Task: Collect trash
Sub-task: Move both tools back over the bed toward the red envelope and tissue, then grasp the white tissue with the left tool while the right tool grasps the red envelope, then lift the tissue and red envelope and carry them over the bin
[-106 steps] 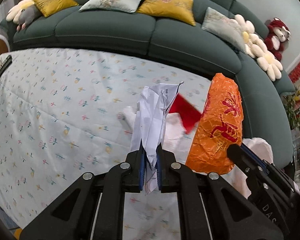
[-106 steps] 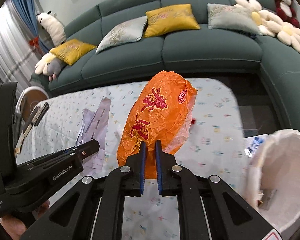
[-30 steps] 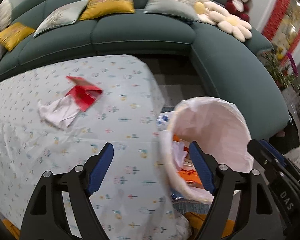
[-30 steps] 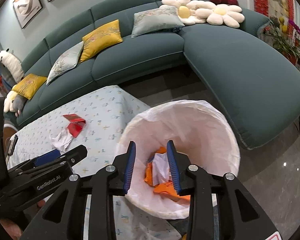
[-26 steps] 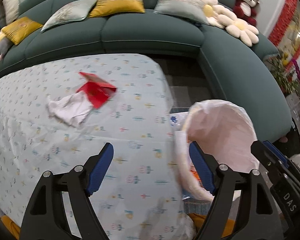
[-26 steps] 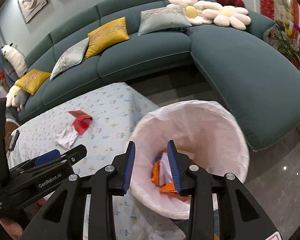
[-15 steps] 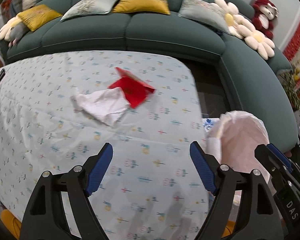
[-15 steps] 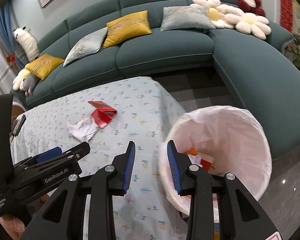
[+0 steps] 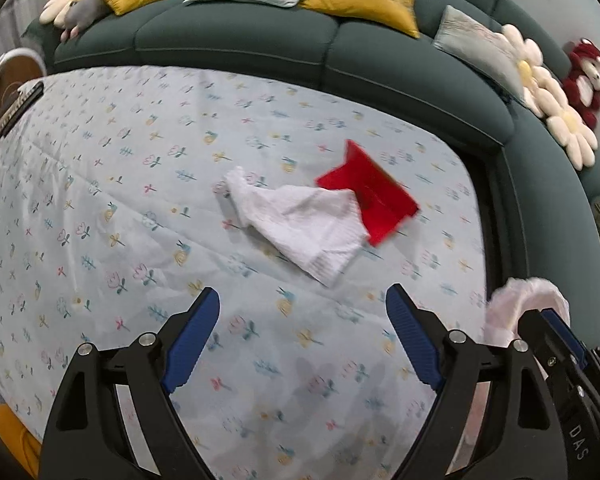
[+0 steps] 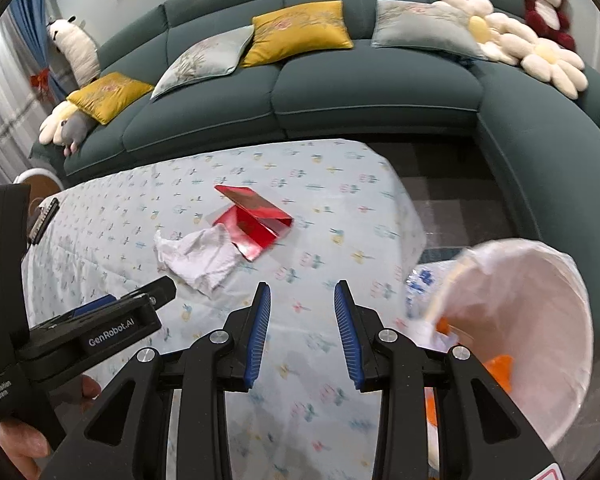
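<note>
Left gripper (image 9: 302, 300) empty and opening, jaws spread wide above the flower-printed cloth of the desk (image 9: 100, 184), nothing between the blue pads (image 9: 196, 328). Just beyond its tips, a crumpled white tissue (image 9: 304, 228) lying flat on the cloth, its far right corner touching and slightly overlapping a folded red envelope (image 9: 370, 196). Right gripper (image 10: 300, 300) also empty, jaws parted to a moderate gap, pointed down at bare cloth near the right-hand edge of the desk, well short of the trash. In the right wrist view, the same tissue (image 10: 198, 258) and red envelope (image 10: 256, 220) ahead and to the left, envelope partly propped open like a tent, tissue touching its near left side. To the right, beside the desk edge, a bin lined with a white bag (image 10: 540, 300), orange scraps (image 10: 498, 366) visible inside. Black body of the left gripper low at the left of that view, a hand (image 10: 24, 444) under it. Beyond the desk, a curved dark green sofa (image 10: 380, 92) with yellow and grey cushions and plush toys.
</note>
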Action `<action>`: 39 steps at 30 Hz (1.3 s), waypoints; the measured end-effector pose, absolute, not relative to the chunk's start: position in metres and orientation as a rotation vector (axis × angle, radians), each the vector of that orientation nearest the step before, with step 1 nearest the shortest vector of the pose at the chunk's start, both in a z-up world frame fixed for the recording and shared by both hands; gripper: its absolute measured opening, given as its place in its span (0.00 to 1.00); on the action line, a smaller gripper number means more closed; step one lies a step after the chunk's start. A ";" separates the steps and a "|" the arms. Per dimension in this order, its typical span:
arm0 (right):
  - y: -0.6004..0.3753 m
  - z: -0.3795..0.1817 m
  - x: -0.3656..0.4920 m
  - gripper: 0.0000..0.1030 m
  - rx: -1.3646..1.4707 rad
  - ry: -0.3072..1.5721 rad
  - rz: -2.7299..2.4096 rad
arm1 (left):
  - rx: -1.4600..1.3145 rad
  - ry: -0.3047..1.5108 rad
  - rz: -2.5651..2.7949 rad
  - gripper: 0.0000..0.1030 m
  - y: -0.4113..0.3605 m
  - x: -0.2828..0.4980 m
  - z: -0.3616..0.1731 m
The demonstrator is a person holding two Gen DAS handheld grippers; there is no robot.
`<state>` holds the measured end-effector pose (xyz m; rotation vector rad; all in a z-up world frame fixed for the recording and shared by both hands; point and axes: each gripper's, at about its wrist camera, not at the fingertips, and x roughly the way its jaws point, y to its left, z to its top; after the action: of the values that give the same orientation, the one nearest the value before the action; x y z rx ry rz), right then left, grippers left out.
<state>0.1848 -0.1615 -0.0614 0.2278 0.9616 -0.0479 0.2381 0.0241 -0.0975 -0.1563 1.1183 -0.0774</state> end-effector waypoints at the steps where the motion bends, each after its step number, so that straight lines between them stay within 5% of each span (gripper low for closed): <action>1: -0.158 -0.064 0.193 0.32 0.224 0.965 -0.039 | -0.162 1.123 -0.072 0.79 0.026 0.242 -0.100; 25: -0.118 -0.129 0.326 0.32 0.127 1.060 0.037 | -0.356 1.287 0.051 0.73 0.049 0.351 -0.166; 29: -0.120 -0.136 0.328 0.18 0.140 1.072 0.037 | -0.307 1.273 0.042 0.54 0.039 0.351 -0.163; 33: -0.120 -0.135 0.322 0.04 0.154 1.076 0.037 | -0.305 1.269 -0.017 0.20 0.031 0.350 -0.161; 39: -0.127 -0.126 0.299 0.03 0.182 1.064 0.029 | -0.298 1.240 -0.075 0.14 0.023 0.337 -0.145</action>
<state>0.2989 -0.1272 -0.1263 0.1818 1.0640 0.0288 0.3369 0.0230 -0.1451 -0.2977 1.2396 -0.0746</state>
